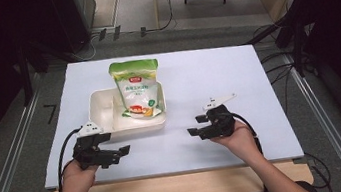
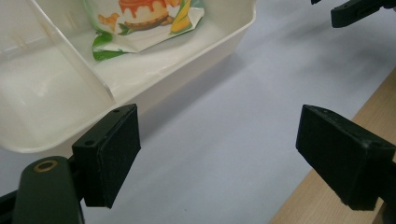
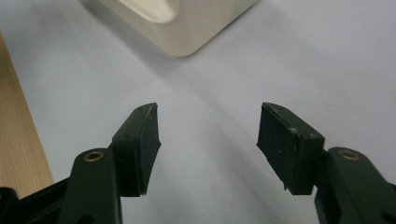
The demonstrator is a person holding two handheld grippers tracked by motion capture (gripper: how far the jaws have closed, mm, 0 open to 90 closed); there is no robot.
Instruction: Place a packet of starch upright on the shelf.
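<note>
A white worktop (image 1: pixel 237 81) carries a cream two-compartment tray (image 1: pixel 103 113) a little toward nine o'clock of its middle. A green and white food pouch (image 1: pixel 137 88) stands upright in the tray's larger compartment, on the three o'clock side of the divider, leaning slightly toward twelve o'clock; its lower front bears a picture of a dessert with orange sauce. The smaller compartment on the nine o'clock side holds nothing.

The left gripper (image 1: pixel 116 154) sits at about seven o'clock of the tray, just beside its near wall, held in the person's left hand (image 1: pixel 76 177). In the left gripper view its jaws stand wide apart with nothing between them, above bare worktop, the tray's near rim (image 2: pixel 187 70) just beyond the left jaw.

The right gripper (image 1: pixel 194 127) is at about four o'clock of the tray, held in the right hand (image 1: pixel 240 141), apart from the tray. Its jaws are likewise spread and empty, pointing toward nine o'clock, with the tray's corner (image 3: pixel 187 28) ahead.
</note>
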